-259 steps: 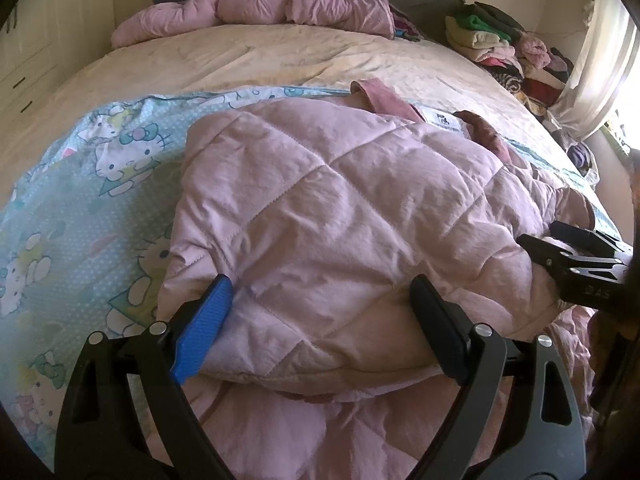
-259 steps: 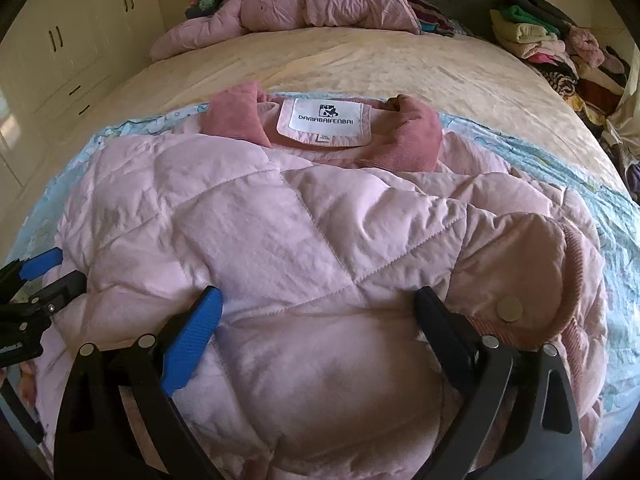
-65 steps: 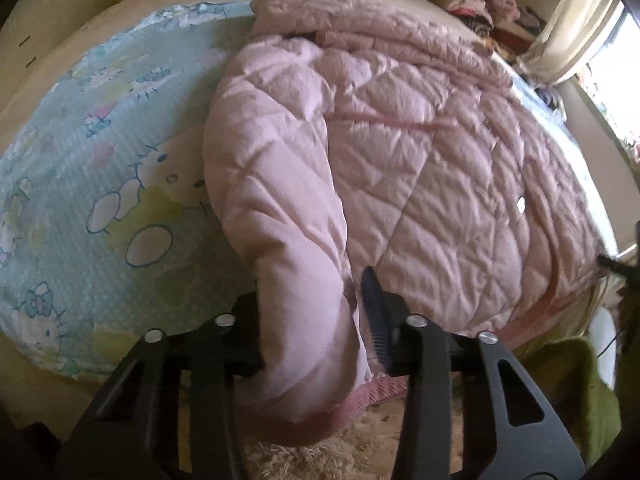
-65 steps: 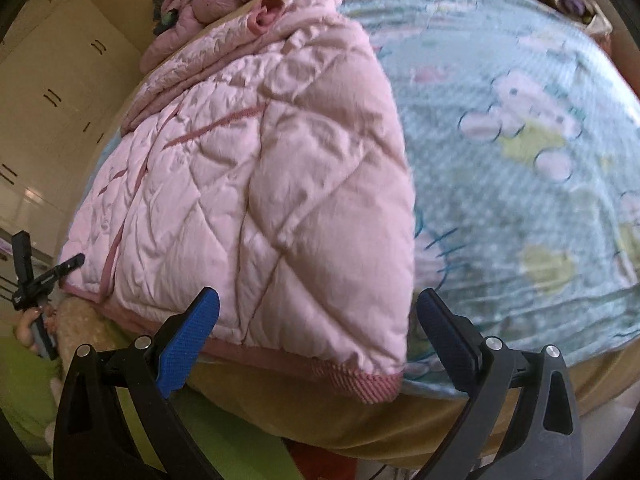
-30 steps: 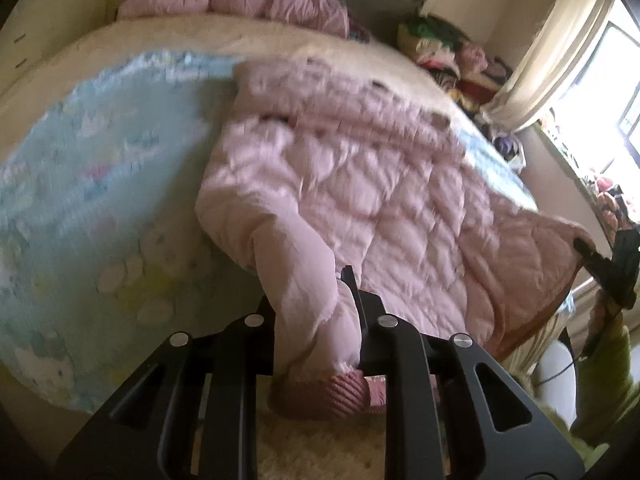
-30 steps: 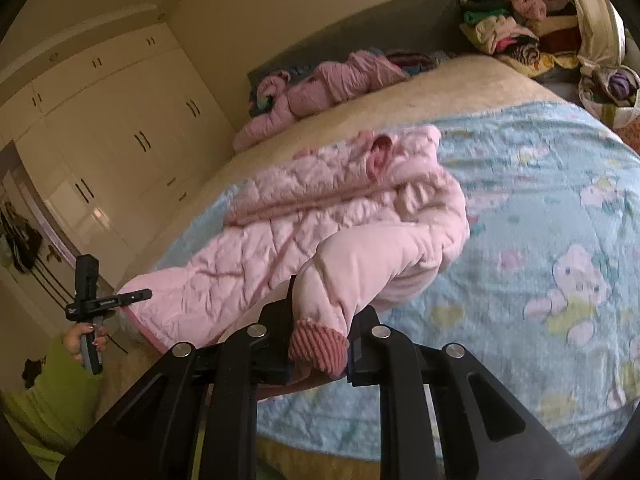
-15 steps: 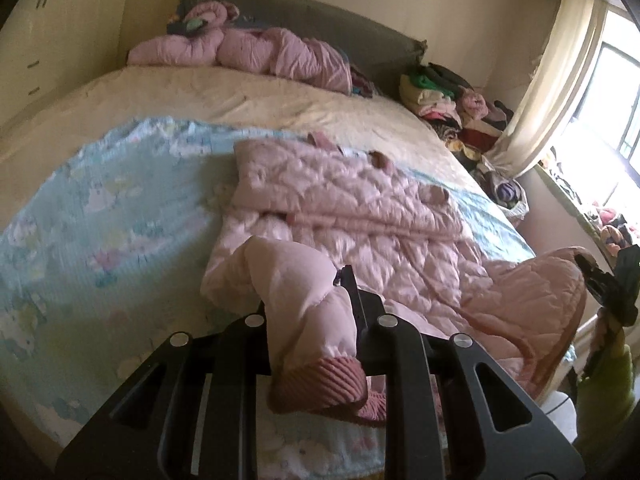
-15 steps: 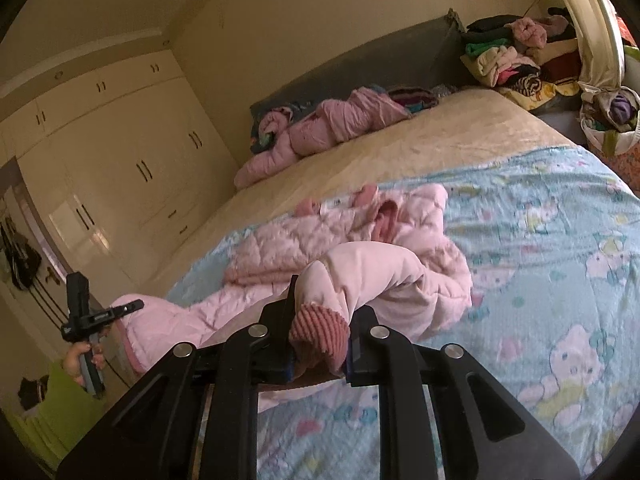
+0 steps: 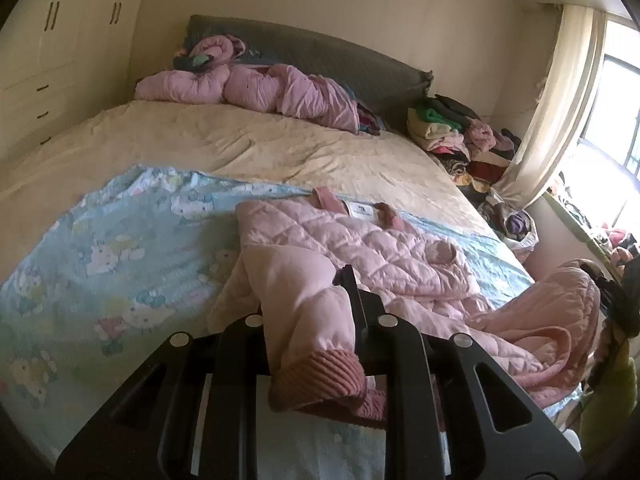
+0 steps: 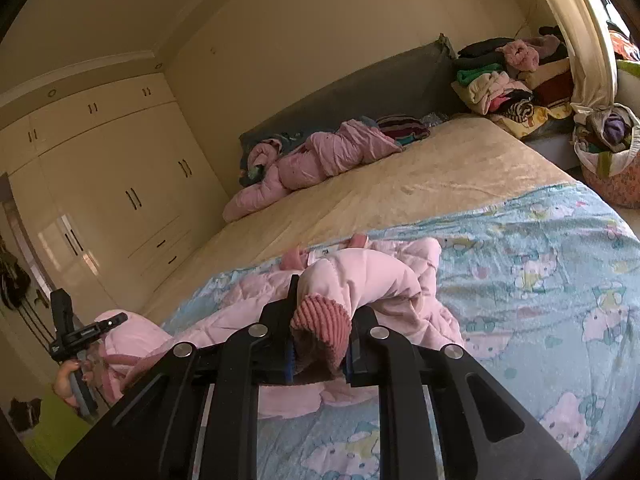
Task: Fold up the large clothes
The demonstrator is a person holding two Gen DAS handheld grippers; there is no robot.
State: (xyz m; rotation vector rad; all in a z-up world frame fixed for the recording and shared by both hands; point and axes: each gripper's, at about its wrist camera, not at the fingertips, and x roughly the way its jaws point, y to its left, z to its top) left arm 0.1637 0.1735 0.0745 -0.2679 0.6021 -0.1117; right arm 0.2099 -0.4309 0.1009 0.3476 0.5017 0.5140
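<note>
Both bottom corners of the quilted pale-pink padded jacket [image 9: 360, 248] are now off the foot of the bed [image 9: 280, 152], where two seconds ago you were only closing on the hem hanging over the edge. You have lifted it clear and are carrying it up toward the collar, so the bottom-to-top fold is under way, probably about halfway.

Your left gripper [image 9: 308, 300] has its jaws pinching the ribbed dusty-pink hem band [image 9: 320, 372] at one corner; your right gripper [image 10: 320, 320] has its jaws pressed tight on the ribbed band [image 10: 320, 324] at the other. Both tools point forward and slightly down over the cartoon-print light-blue sheet [image 9: 100, 264], side by side and well apart, the slack hem sagging between them.

The jacket's upper half lies flat on the blue sheet, its collar and white label [image 9: 362, 210] toward the grey headboard [image 9: 320, 56].
</note>
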